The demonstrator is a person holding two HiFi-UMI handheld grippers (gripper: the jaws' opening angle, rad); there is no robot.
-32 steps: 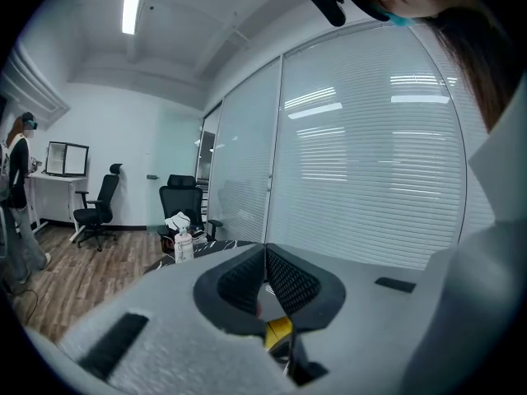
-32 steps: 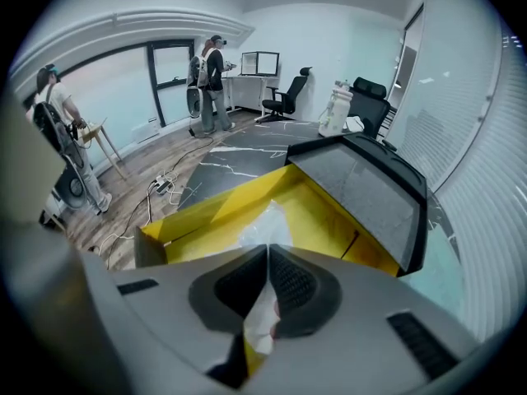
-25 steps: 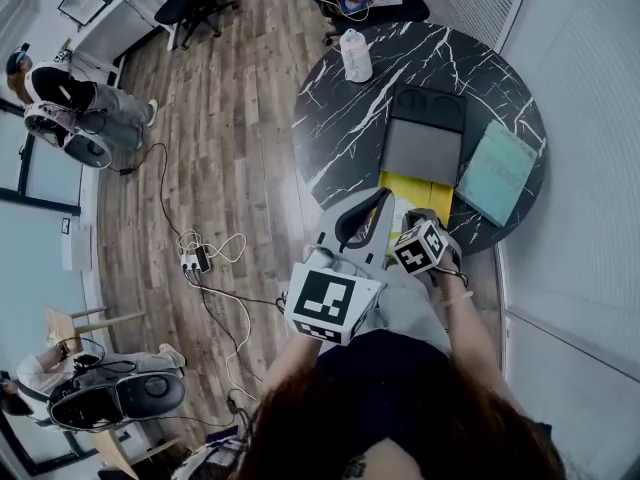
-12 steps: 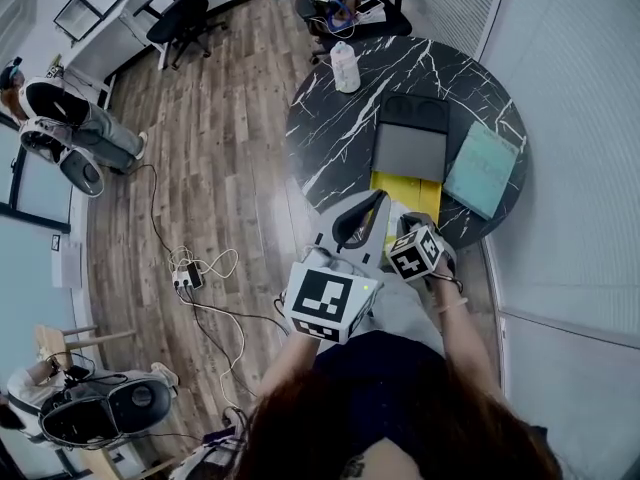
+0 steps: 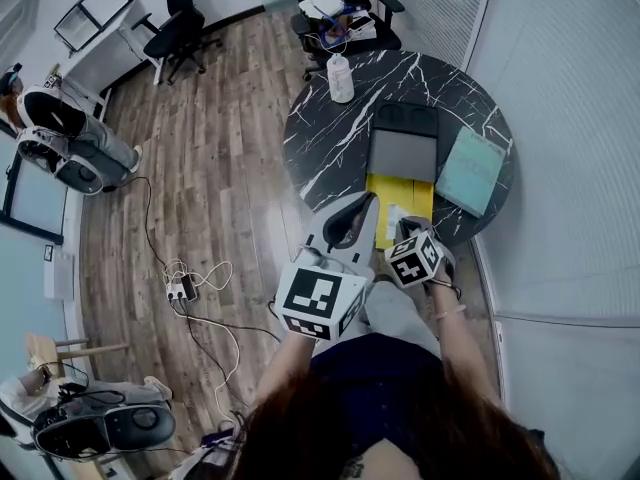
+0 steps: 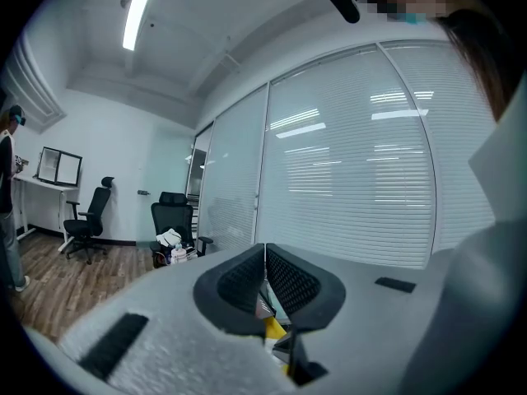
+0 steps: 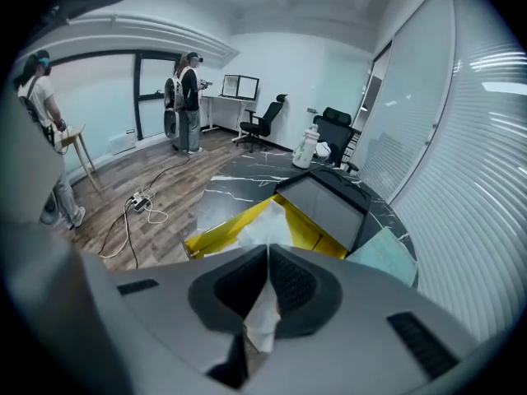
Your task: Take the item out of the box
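Observation:
An open yellow box (image 5: 402, 190) lies at the near edge of the round black marble table (image 5: 330, 138). White wrapping paper (image 7: 265, 225) rises out of the yellow box (image 7: 306, 227). My right gripper (image 7: 268, 252) is shut on that paper, and in the head view the right gripper (image 5: 404, 228) hovers over the box's near end. My left gripper (image 5: 369, 201) is at the box's left edge, and in its own view the left gripper (image 6: 265, 249) has its jaws together with nothing seen between them. Whatever lies under the paper is hidden.
Beyond the box lies a dark tray with a grey panel (image 5: 403, 151), and a teal booklet (image 5: 472, 171) is to its right. A white bottle (image 5: 340, 78) stands at the table's far edge. Office chairs (image 5: 185, 13), floor cables (image 5: 190, 278) and people (image 7: 186, 97) are around.
The head view has drifted, so the table sits a little higher and further left in frame. Both grippers stay at the box's near end.

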